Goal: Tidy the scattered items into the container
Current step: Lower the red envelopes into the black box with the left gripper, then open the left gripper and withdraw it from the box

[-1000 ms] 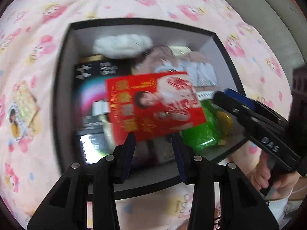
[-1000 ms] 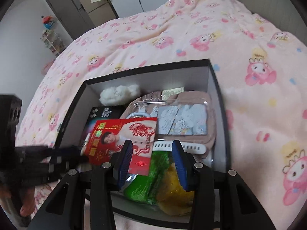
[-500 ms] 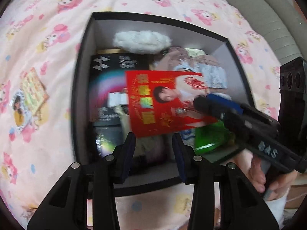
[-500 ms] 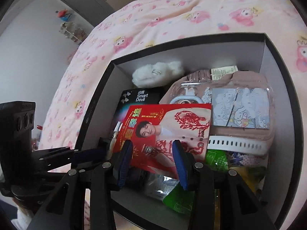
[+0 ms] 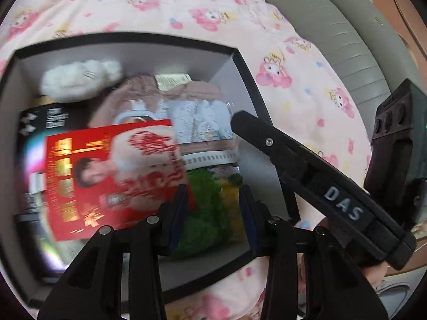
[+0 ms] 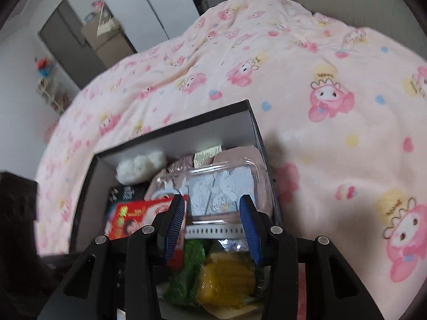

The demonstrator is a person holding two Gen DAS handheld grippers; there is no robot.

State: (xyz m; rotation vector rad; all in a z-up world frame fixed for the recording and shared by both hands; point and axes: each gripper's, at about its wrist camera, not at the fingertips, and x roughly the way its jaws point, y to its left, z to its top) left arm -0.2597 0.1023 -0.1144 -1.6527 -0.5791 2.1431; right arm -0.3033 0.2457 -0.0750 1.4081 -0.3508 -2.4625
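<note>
A black open box (image 5: 128, 38) sits on the pink quilt. In it lie a red packet (image 5: 106, 176), a white plush (image 5: 77, 80), a black carton (image 5: 53, 117), a clear plastic pack (image 5: 197, 122), a white band (image 5: 208, 157) and a green-and-yellow bag (image 5: 202, 213). My left gripper (image 5: 212, 208) hovers open over the box's near right part, holding nothing. One finger of the right gripper (image 5: 256, 133) reaches in from the right. In the right wrist view my right gripper (image 6: 212, 213) stands open and empty above the clear pack (image 6: 218, 186) and band (image 6: 213, 230), with the box rim (image 6: 170, 130) beyond.
The pink cartoon-print quilt (image 6: 320, 146) spreads around the box on all sides. A grey padded headboard (image 5: 347, 40) runs along the right. A hand (image 5: 373, 274) holds the right gripper's handle. The left tool's dark block (image 6: 16, 213) sits at the left edge; cupboards stand behind the bed.
The left view has slid right along the box, so the card on the quilt has left the frame. The right gripper has drawn back towards the box's right side. The red packet stays in the box.
</note>
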